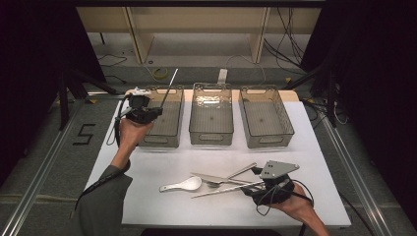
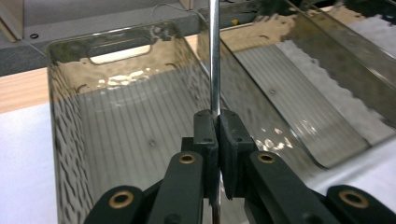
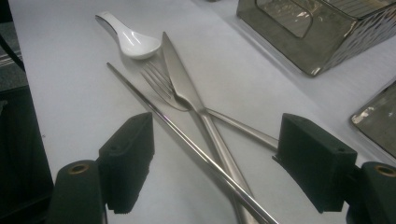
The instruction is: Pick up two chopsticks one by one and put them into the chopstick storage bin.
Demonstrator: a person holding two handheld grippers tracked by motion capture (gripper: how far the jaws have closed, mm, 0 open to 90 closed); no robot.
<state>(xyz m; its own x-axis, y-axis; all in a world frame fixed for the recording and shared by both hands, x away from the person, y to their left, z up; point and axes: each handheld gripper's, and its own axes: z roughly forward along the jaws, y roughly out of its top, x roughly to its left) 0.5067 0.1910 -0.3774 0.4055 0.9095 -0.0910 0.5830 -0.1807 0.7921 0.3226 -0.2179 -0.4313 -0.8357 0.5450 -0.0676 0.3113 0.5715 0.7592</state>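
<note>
Chopstick (image 2: 214,56) pinched upright in left tongs (image 2: 215,122) over left bin (image 2: 70,154) — right tongs (image 3: 215,158) spread, low above cutlery.

Lit from above — white table (image 1: 162,169) bright, surroundings dark, glare on the bins (image 2: 121,84) — slightly soft focus.

A white spoon (image 1: 183,185) lies on the table (image 1: 157,206); two bins (image 1: 211,120) sit unused.

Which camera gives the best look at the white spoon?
The right gripper view: the white spoon lies close and sharp beside the fork. The high view shows it small on the table; in the left gripper view I can't make it out.
</note>
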